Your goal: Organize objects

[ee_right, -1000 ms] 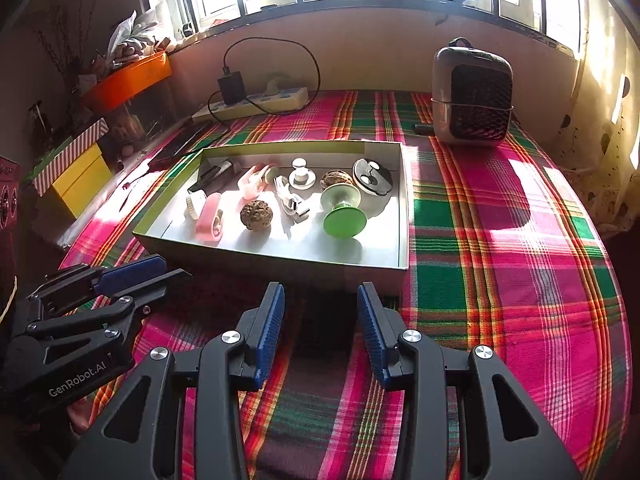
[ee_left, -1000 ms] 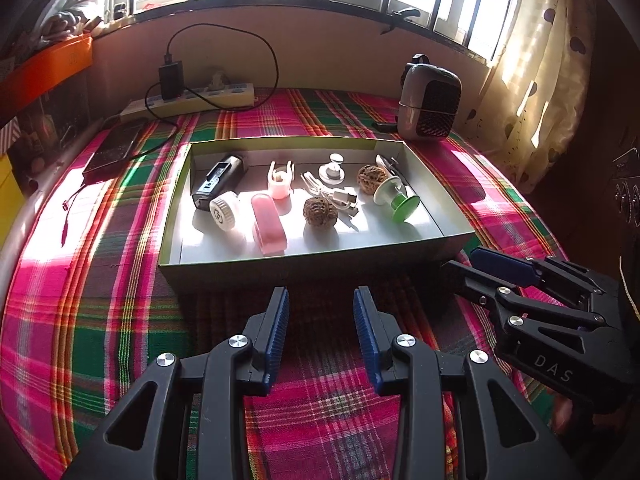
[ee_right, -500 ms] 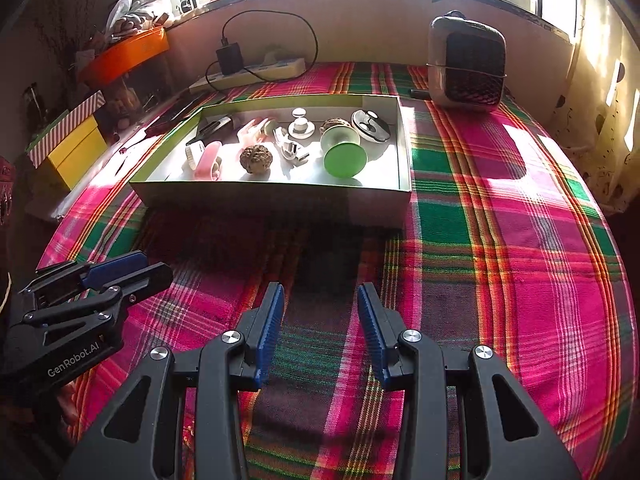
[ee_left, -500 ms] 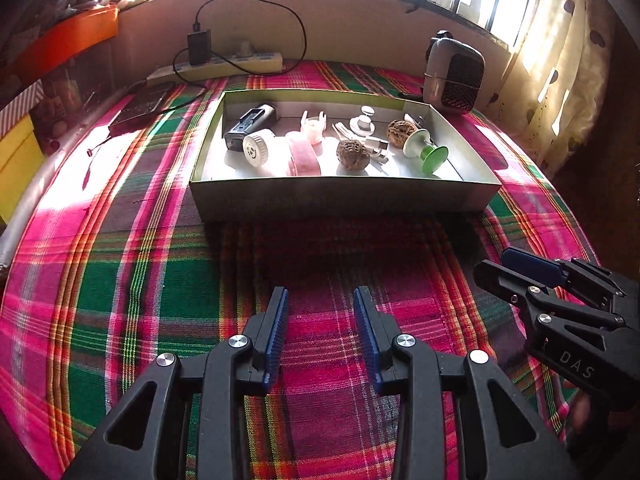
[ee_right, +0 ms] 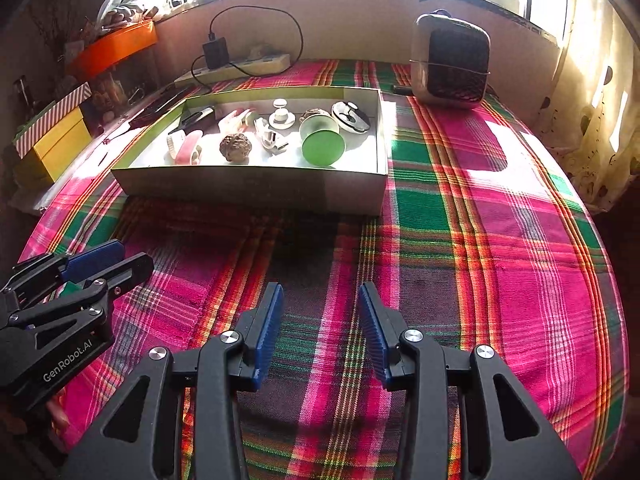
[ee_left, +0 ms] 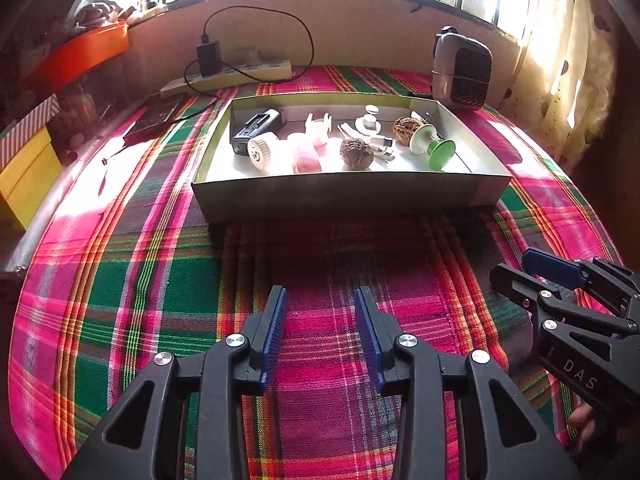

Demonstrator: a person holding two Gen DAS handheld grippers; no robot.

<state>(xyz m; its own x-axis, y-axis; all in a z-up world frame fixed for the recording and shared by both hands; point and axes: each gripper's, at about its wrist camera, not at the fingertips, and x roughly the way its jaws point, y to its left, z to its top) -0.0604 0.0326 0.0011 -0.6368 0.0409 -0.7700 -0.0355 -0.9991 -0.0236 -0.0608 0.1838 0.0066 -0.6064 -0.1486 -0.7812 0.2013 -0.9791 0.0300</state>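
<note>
A shallow open box (ee_left: pixel 348 196) (ee_right: pixel 248 188) stands on the plaid cloth ahead of both grippers. Inside lie several small items: a black device (ee_left: pixel 258 126), a white round cap (ee_left: pixel 260 153), a pink case (ee_left: pixel 306 156), a walnut (ee_left: pixel 356 153) (ee_right: pixel 236 147), a second walnut (ee_left: pixel 406 129), a green and white suction stand (ee_left: pixel 434 146) (ee_right: pixel 322 140) and small white pieces. My left gripper (ee_left: pixel 320 320) is open and empty, low over the cloth, well short of the box. My right gripper (ee_right: pixel 320 320) is open and empty beside it; it also shows in the left wrist view (ee_left: pixel 516 276).
A small heater (ee_left: pixel 462 68) (ee_right: pixel 452 64) stands behind the box at the right. A power strip with a black charger (ee_left: pixel 232 72) and a dark tablet (ee_left: pixel 154 118) lie at the back left. Orange and yellow boxes (ee_right: pixel 60 136) sit off the left edge. A curtain (ee_right: pixel 592 120) hangs right.
Both grippers have drawn back from the box, which now sits farther away. Both stay open and empty. The items in the box have not moved.
</note>
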